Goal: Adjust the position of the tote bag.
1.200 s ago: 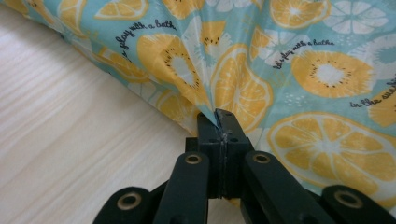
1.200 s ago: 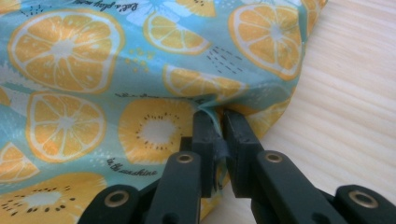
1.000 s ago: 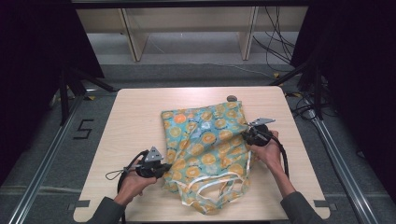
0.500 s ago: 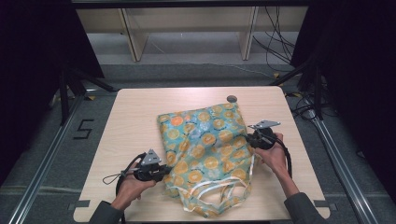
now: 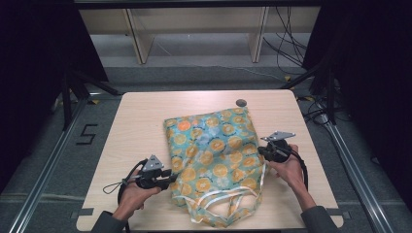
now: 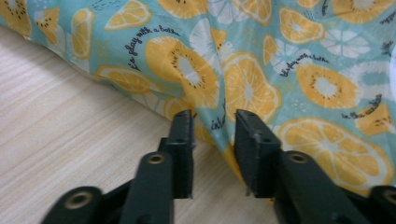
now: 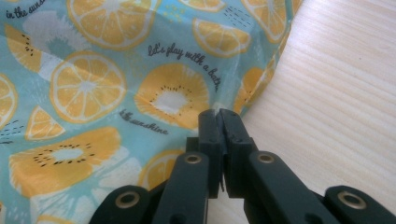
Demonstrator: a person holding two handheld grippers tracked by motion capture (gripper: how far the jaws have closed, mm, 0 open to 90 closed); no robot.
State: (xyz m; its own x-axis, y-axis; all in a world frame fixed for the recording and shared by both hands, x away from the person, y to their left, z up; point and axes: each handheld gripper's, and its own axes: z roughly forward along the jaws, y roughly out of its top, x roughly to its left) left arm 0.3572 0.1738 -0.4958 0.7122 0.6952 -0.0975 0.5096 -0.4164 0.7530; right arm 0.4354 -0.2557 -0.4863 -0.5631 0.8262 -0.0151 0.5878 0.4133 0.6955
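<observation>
Lying limp on the tabletop (image 5: pixel 145 121), the fruit-print bag (image 5: pixel 214 150) suits edge grips: right claw (image 7: pixel 218 114) pinched on its hem, left claw (image 6: pixel 212 122) parted.

- High view: table (image 5: pixel 145 121) evenly lit from above, pale wood bright, no hard glare. Surroundings fall off to near black at left and right; floor and shelving behind are dim grey.
- High view: soft, low resolution overall; fine print on the fruit-print bag (image 5: pixel 214 145) unreadable. Short, faint shadows under the hands and the bag's edge.
- Left gripper view: bright, diffuse light; fabric print sharp at mid-frame, lettering legible. Black jaws at bottom blurred, out of focus; slight softness toward the corners.
- Right gripper view: same diffuse light; wood grain crisp at right. Jaws soft at the bottom edge; narrow shadow under the bag's edge on the wood.
</observation>
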